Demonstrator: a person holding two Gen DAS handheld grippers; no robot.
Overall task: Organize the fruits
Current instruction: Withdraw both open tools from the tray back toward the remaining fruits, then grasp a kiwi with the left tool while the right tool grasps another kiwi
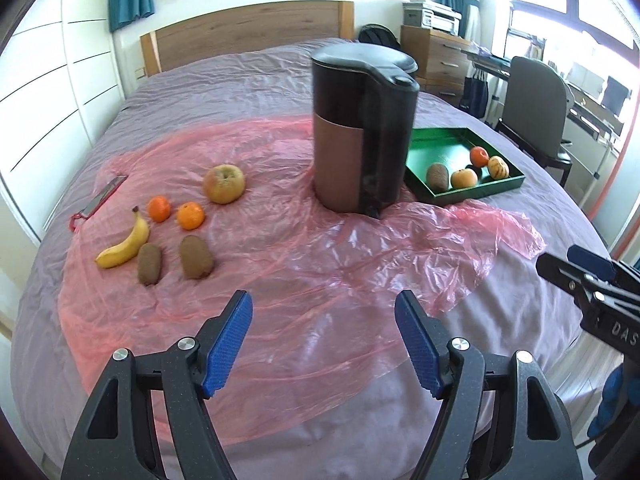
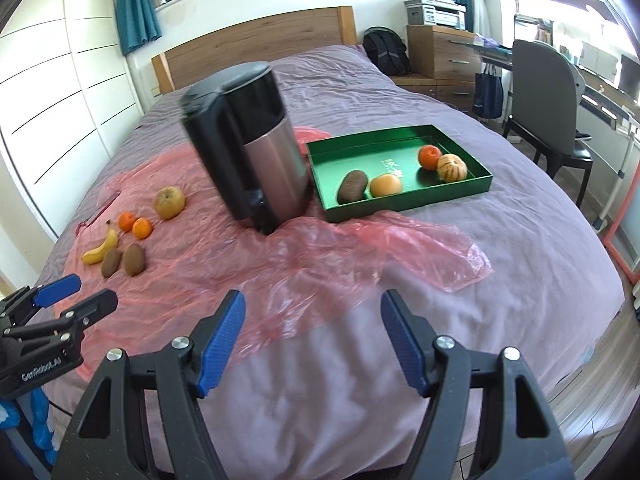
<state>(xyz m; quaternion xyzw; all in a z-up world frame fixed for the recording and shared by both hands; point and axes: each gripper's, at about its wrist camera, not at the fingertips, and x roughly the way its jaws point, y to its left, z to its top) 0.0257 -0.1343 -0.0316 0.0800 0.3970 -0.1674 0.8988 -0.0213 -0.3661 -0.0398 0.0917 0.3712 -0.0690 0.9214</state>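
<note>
Step in hand: sorting looked partly done; four fruits already lay in the green tray (image 2: 452,190), six remained loose on the pink plastic sheet (image 1: 320,264), and neither gripper carried anything.
Next move: by my reckoning a gripper had to reach toward ten o'clock for a loose fruit, lift it, and pass round the kettle (image 1: 360,132) to the tray at two o'clock without knocking it.
Kettle: tall, black and brushed brown, it stood upright at twelve o'clock between the loose fruit and the tray, close beside the tray's near-left corner.
Left gripper (image 1: 324,344): jaws spread wide, empty, hovering over the sheet at six o'clock.
Right gripper (image 2: 312,344): jaws spread wide, empty, over bare bedcover.
Apple (image 1: 223,183): yellow-green, blushed, largest of the loose fruit, at eleven o'clock.
Banana (image 1: 124,244): yellow, curved, stem up, just beside the left kiwi (image 1: 149,263).
Right kiwi (image 1: 195,257): brown, fuzzy, near the other kiwi but apart from it.
Mandarins: two, the left mandarin (image 1: 159,208) and right mandarin (image 1: 190,215), small and bright, near each other.
Tray fruit: a kiwi, two orange fruits and a striped pale one, clustered along the near side.
</note>
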